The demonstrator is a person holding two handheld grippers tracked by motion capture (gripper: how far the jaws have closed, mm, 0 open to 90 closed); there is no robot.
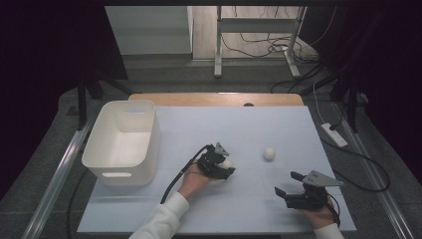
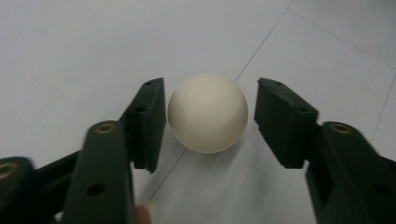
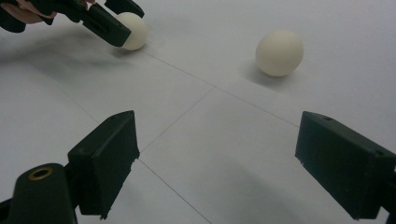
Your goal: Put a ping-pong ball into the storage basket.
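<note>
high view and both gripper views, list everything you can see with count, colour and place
balls: 2, cream white; one between the left gripper's jaws at mid table, one loose on the sheet to its right
bin: 1, white plastic with handle slots, on the table's left side
sheet: 1, pale grey-white with thin seam lines, covering the table top
table: 1, wood edge showing along the far side
power strip: 1, white, on the floor right of the table
desk frame: 1, white legs with loose cables, beyond the table
left gripper: 1, black, jaws at either side of a ball, a narrow gap showing on the right side in its own view
right gripper: 1, black with a grey plate, jaws open and holding nothing, near right
hands and white sleeves: 2, at the near edge
</note>
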